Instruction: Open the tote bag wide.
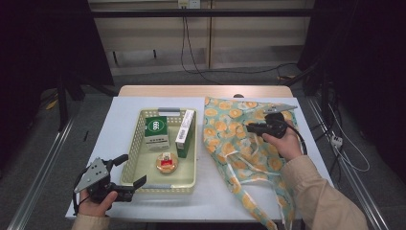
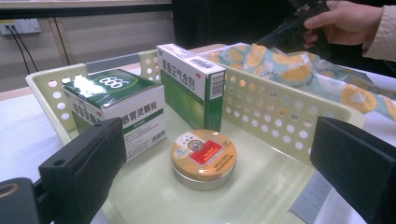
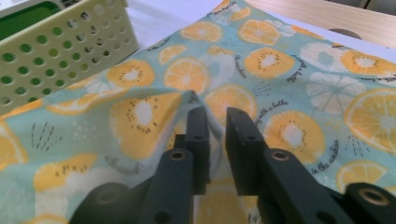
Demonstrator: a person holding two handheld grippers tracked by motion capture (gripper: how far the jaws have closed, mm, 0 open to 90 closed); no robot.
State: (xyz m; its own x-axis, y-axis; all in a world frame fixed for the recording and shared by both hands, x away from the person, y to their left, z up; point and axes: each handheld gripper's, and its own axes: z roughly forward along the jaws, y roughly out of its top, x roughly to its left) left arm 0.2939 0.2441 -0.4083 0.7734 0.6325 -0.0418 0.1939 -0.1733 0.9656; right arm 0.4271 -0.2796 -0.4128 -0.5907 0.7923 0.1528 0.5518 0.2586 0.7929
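Jaws of the right gripper (image 3: 217,135) stand a narrow gap apart, with a raised fold of the fruit-print bag (image 3: 261,79) between them; whether the pads press on the cloth I cannot tell. In the high view this gripper (image 1: 262,125) hangs over the upper middle of the bag (image 1: 230,143), which lies spread on the right half of the tabletop (image 1: 119,124), just beside the basket (image 1: 139,143). The cloth is pale teal with orange and lemon slices, and small dark script runs along some of them; I can make out what looks like "with a kettle", the rest being too small to read.

The left gripper (image 1: 130,171) is held at the basket's near left corner with its jaws wide apart and nothing between them. In the left gripper view the two black jaws frame the perforated cream basket (image 2: 275,112) and what lies in it. A white and green box (image 2: 116,100) carries "666" in white on its green top and Chinese characters on its front. A taller green and white box (image 2: 191,79) stands on edge behind, with a column of Chinese characters and a barcode on its end. A round tin (image 2: 203,156) lies flat in front, its gold lid bearing a red label whose writing is too small to read.
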